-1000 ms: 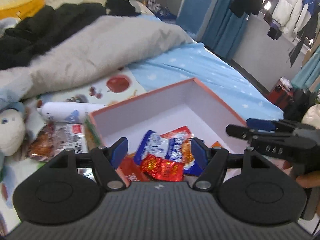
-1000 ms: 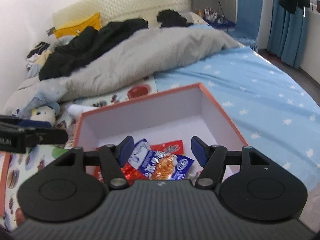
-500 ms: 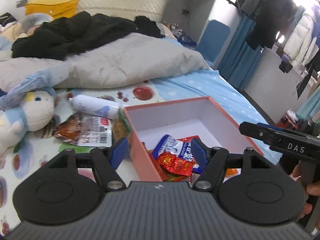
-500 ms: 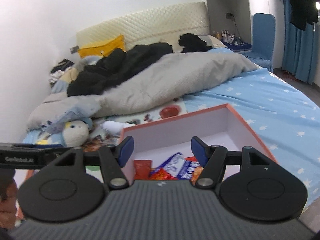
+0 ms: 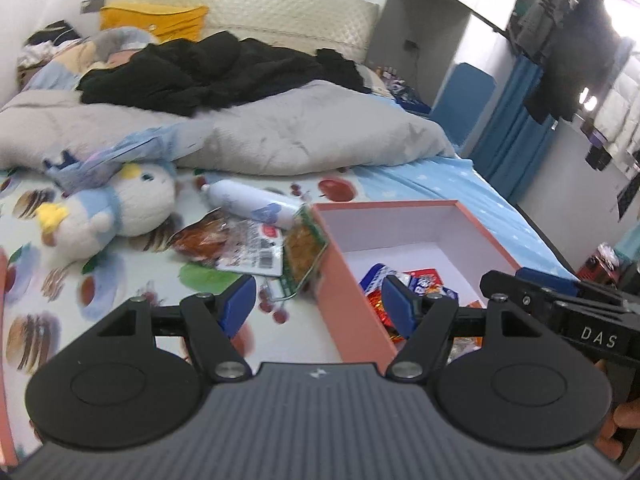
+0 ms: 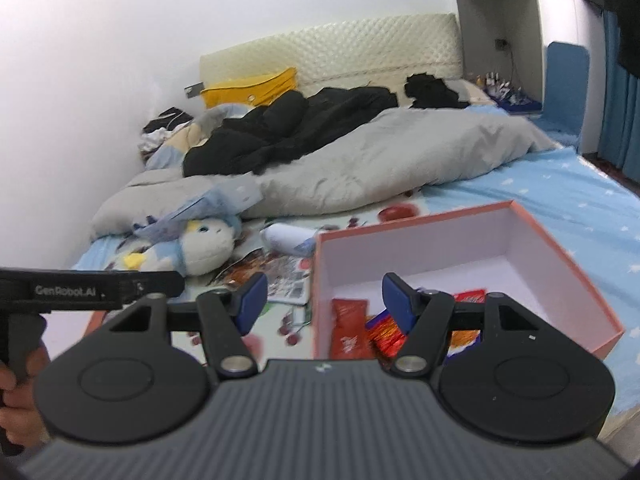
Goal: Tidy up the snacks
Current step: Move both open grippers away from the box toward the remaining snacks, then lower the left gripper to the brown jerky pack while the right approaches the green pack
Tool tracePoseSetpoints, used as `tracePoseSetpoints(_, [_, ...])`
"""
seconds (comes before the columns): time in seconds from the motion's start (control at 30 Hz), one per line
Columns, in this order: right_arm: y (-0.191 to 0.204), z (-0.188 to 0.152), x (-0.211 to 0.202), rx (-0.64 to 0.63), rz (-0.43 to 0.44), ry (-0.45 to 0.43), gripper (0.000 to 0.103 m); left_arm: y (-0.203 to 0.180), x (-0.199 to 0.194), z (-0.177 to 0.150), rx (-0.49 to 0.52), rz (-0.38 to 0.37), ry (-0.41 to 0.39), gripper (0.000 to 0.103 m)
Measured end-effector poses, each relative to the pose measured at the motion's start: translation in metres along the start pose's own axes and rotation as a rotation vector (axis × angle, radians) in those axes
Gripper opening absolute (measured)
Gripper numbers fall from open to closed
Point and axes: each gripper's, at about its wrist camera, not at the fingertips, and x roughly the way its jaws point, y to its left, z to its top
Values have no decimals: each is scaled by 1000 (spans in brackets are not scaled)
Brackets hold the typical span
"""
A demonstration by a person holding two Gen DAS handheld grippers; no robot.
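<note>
L gripper (image 5: 318, 306) is held over the bed w/ jaws parted, nothing between the pads; its left pad is seen over the printed sheet (image 5: 36, 312), its right pad over the box (image 5: 348, 320); R gripper (image 6: 320, 302) is likewise spread & empty, left pad over the sheet, right pad over the box interior. The box, salmon outside & white inside, is set on the bed near the foot end; several packets (image 6: 348, 334) are seen in its near corner: red, orange, blue/white. More snacks are left outside, just beside the box's left wall: a green-edged packet (image 5: 302, 254) is leaned against that wall; a clear packet (image 5: 236, 246) w/ barcode is laid flat next to it; a white bottle (image 5: 250, 202) is laid on its side behind them. A plush toy (image 5: 116, 210) is seen further left; grey duvet (image 5: 280, 136) & black clothes (image 5: 208, 74) are piled behind.
</note>
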Motion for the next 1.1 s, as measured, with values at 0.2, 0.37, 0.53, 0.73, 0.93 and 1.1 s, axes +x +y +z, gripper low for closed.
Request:
tracePoseSetpoints(0.2, [21,-17,4,20,25,36,66,21,-17,-21,-42,23,-7,74])
tracePoseSetpoints(0.37, [42,-34,6,-3,31,32,66,39,-25,-45,-80,52,24,74])
tracePoseSetpoints(0.53, [64,-59,7,-56,16,46,66,58,-32,-71,-119,97,41,74])
tracePoseSetpoints(0.73, [79,-86,11,-47,38,56,66,89,-32,-90,-159,154,67,74])
tracePoseSetpoints(0.93, [90,-102,23,-76,5,86,66,109,-23,-99,-169,184,115,74])
tracePoseSetpoints(1.1, [96,-115,34,-78,13,123,66,117,-5,-103,-195,184,150,74])
